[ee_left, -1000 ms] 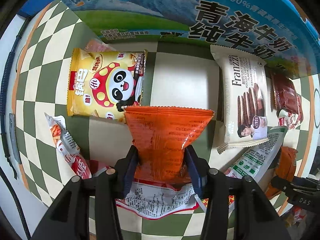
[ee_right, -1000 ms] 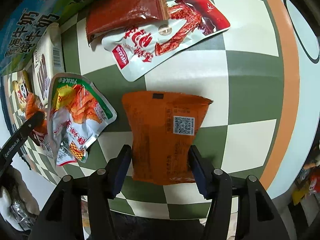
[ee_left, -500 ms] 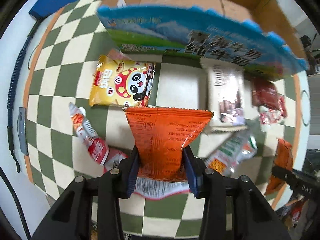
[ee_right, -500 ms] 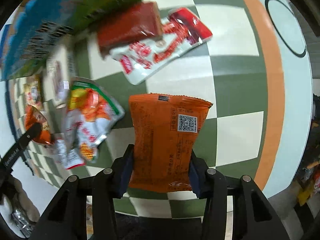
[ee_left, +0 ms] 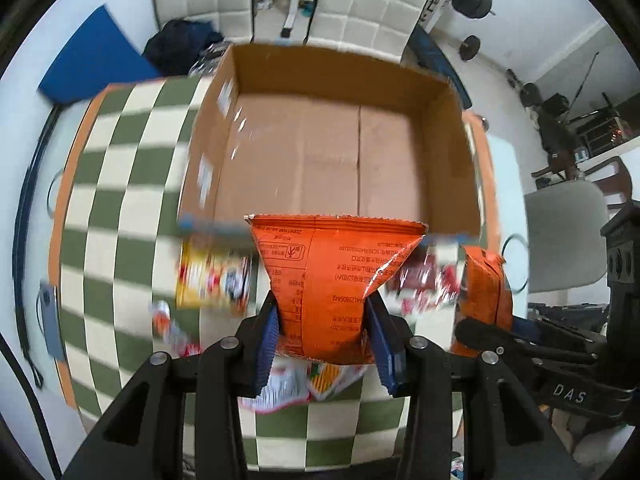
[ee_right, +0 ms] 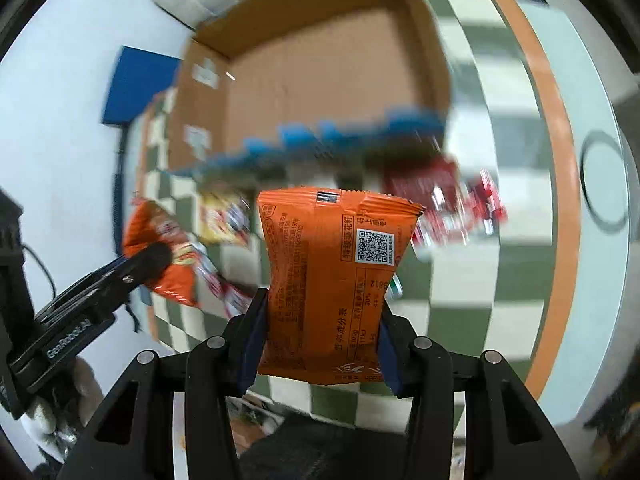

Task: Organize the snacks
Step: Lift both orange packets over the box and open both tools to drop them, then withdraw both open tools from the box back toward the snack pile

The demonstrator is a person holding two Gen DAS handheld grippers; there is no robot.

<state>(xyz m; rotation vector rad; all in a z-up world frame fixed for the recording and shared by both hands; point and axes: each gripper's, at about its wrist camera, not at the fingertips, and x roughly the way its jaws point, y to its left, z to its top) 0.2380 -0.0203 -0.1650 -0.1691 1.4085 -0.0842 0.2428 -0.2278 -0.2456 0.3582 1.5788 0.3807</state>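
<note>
My left gripper (ee_left: 324, 344) is shut on an orange snack packet (ee_left: 332, 272) and holds it high above the table, in front of an open cardboard box (ee_left: 328, 152) whose brown floor is bare. My right gripper (ee_right: 316, 336) is shut on a second orange snack packet (ee_right: 332, 276), also lifted, near the same box (ee_right: 320, 60). The right gripper's packet shows in the left wrist view (ee_left: 484, 288); the left gripper's packet shows in the right wrist view (ee_right: 160, 252).
The box's near wall has a blue rim (ee_right: 340, 136). A yellow snack bag (ee_left: 212, 276), red packets (ee_left: 428, 284) and other packets lie blurred on the green-and-cream checkered cloth (ee_left: 120, 200). The table has an orange border (ee_right: 560, 160). Chairs (ee_left: 560, 236) stand beyond.
Both grippers have risen with their orange packets, from just above the table to above the box's near wall. The box's open inside has come into view.
</note>
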